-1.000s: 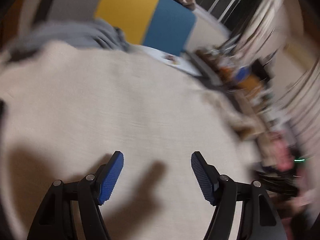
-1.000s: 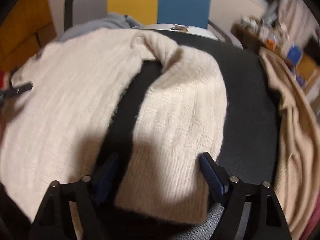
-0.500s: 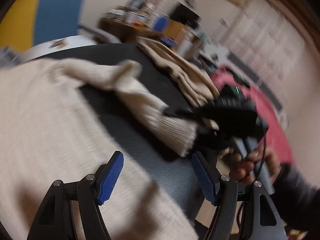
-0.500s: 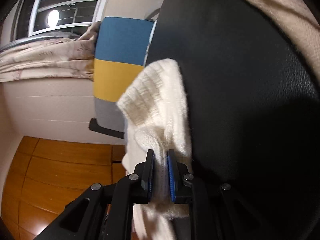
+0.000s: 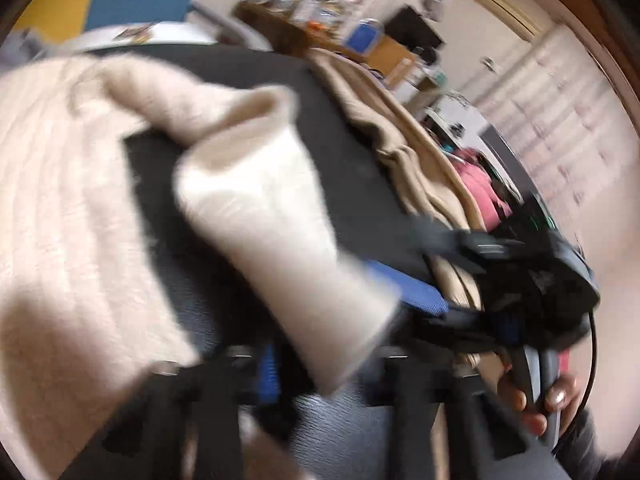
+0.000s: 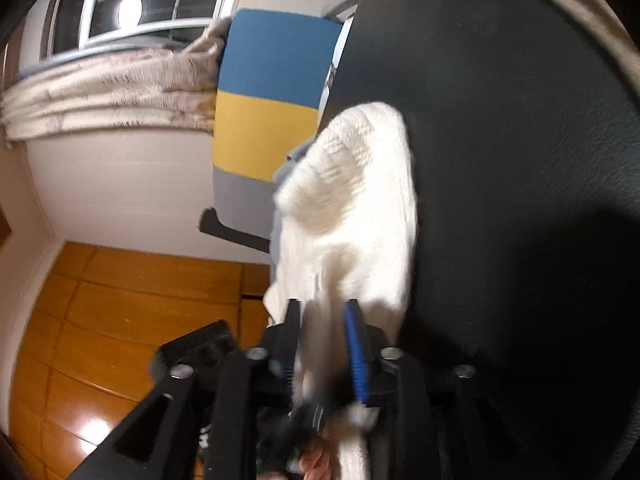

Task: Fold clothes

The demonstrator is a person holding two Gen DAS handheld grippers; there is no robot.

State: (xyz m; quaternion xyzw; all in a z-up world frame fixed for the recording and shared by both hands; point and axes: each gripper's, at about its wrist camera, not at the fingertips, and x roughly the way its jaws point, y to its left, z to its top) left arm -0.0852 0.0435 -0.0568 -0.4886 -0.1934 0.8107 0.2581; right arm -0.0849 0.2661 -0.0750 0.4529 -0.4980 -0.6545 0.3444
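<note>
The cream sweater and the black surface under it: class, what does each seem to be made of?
Cream sweater: soft ribbed knit, probably wool or acrylic; rows of ribs and fuzzy edges show. Black surface: likely faux leather, matte with a fine pebbled grain.

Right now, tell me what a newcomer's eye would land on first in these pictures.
The cream sweater sleeve, raised off the black table and pinched in the right gripper, takes the middle of both views. Behind it, at the table's far edge, stands a chair back banded blue, yellow and grey. A tan garment lies along the table's right side in the left view.
</note>
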